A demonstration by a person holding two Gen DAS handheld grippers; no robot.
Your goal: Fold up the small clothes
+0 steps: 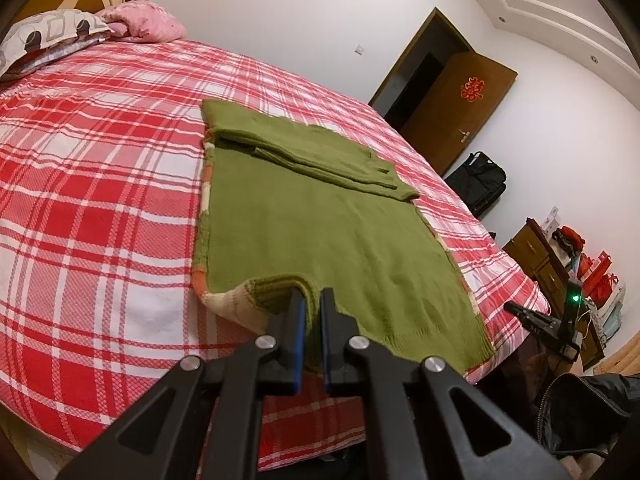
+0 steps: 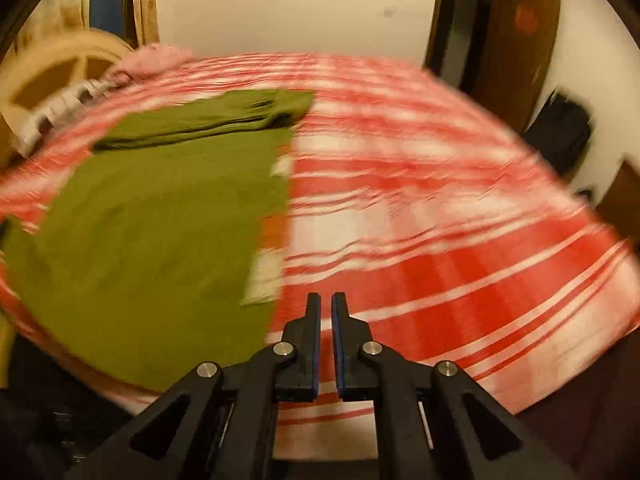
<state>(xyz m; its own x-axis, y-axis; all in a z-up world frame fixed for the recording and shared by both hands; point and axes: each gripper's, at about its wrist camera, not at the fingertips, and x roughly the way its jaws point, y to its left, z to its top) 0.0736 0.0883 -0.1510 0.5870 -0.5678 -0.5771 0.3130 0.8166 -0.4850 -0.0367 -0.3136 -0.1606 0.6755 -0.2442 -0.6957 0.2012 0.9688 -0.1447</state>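
A: How are the tongs set?

B: The left tongs (image 1: 310, 298) are clenched on the near collar edge of the green sweater (image 1: 312, 216), where the striped knit trim is turned up between the pads. The right tongs (image 2: 326, 304) are closed with nothing between them and are held over bare bedspread, just beside the sweater's right edge.

A: Where is the garment located?

B: It is spread on the bed (image 1: 100, 184), on the red-and-white checked cover, with both sleeves already laid across the far part of the body.

A: How is it expected to handle?

B: A soft, limp knit is indicated; it is judged light, non-slippery and not fragile. Sagging and stretching are to be expected if it is lifted by one point. A second hold on the near hem corner at the right is recommended, so that the edge is carried evenly.

A: Quantities?

B: One sweater, two tongs and one bed are counted. At the headboard, one pink pillow (image 1: 148, 20) and one patterned pillow (image 1: 44, 38) are seen.
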